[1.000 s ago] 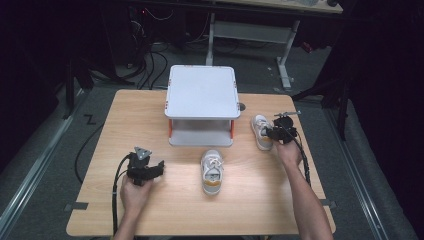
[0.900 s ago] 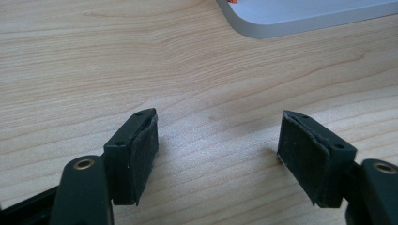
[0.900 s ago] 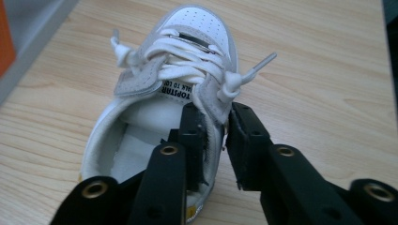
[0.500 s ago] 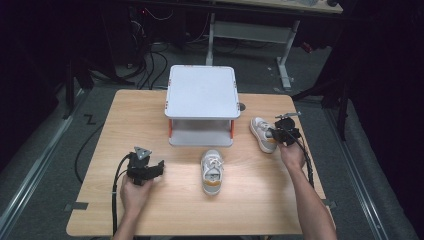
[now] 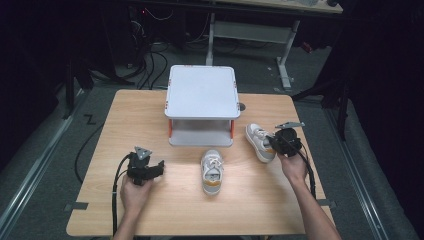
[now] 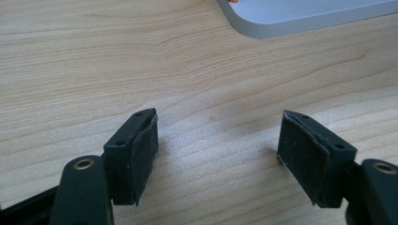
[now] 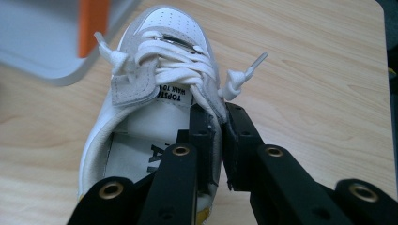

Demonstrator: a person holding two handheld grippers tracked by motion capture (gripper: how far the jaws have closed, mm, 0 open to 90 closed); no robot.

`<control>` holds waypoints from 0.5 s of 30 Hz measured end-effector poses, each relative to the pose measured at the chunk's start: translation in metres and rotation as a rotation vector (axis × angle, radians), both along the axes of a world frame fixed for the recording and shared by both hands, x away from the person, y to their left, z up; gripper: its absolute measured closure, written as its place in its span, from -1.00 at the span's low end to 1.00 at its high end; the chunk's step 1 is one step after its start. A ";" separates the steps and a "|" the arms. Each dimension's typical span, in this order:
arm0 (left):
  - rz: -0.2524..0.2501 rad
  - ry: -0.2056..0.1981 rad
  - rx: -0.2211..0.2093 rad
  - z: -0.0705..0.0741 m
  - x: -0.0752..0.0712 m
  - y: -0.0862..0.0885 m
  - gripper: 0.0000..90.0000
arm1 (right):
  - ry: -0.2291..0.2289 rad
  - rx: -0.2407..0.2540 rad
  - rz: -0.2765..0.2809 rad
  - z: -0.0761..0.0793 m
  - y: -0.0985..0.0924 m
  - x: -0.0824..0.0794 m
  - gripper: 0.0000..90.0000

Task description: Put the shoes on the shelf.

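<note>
A white sneaker with white laces lies right of the stand, toe toward the stand. My right gripper is at its heel end. In the right gripper view the jaws have just been closing and now pinch the sneaker's side wall by the opening, so the right gripper is shut on it. A second white sneaker with a yellow heel lies at the table's middle front. My left gripper rests on the table at the left, open, and in its own view the left gripper holds only bare wood between its pads.
A white two-level stand with orange posts stands at the back middle of the wooden table. Its edge shows in the left gripper view as the stand and in the right gripper view as the stand. Dark floor and cables surround the table.
My right gripper has closed on the sneaker's side and drawn back toward the person, and the sneaker has shifted with it. The left hand has stayed still.
</note>
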State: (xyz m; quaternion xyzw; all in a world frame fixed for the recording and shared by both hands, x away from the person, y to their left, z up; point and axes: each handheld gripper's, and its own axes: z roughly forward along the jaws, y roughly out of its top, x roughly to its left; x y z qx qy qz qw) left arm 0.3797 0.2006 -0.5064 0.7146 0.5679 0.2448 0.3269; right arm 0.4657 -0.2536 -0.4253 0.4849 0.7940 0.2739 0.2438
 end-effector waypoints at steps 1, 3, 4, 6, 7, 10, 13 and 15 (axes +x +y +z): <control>0.000 0.000 0.002 0.000 0.000 0.000 -0.34 | -0.001 -0.002 0.019 0.002 0.004 -0.009 0.84; 0.001 -0.001 0.001 0.000 0.000 0.000 -0.34 | 0.003 0.001 0.034 0.004 0.008 -0.016 0.84; 0.001 -0.002 0.002 0.000 0.000 -0.001 -0.35 | 0.005 0.001 0.043 0.004 0.010 -0.021 0.84; 0.000 -0.002 0.003 0.000 0.000 -0.001 -0.35 | 0.009 -0.009 0.059 0.003 0.015 -0.028 0.84; 0.000 -0.001 0.003 0.000 0.000 -0.001 -0.35 | 0.009 -0.009 0.059 0.003 0.015 -0.028 0.84; 0.001 -0.001 0.005 0.000 0.000 -0.001 -0.35 | 0.021 -0.023 0.081 0.001 0.023 -0.040 0.83; 0.000 -0.001 0.005 0.000 0.000 -0.001 -0.35 | 0.036 -0.030 0.104 -0.004 0.034 -0.051 0.83; 0.001 -0.001 0.005 0.000 0.000 -0.001 -0.35 | 0.039 -0.041 0.107 -0.006 0.038 -0.053 0.83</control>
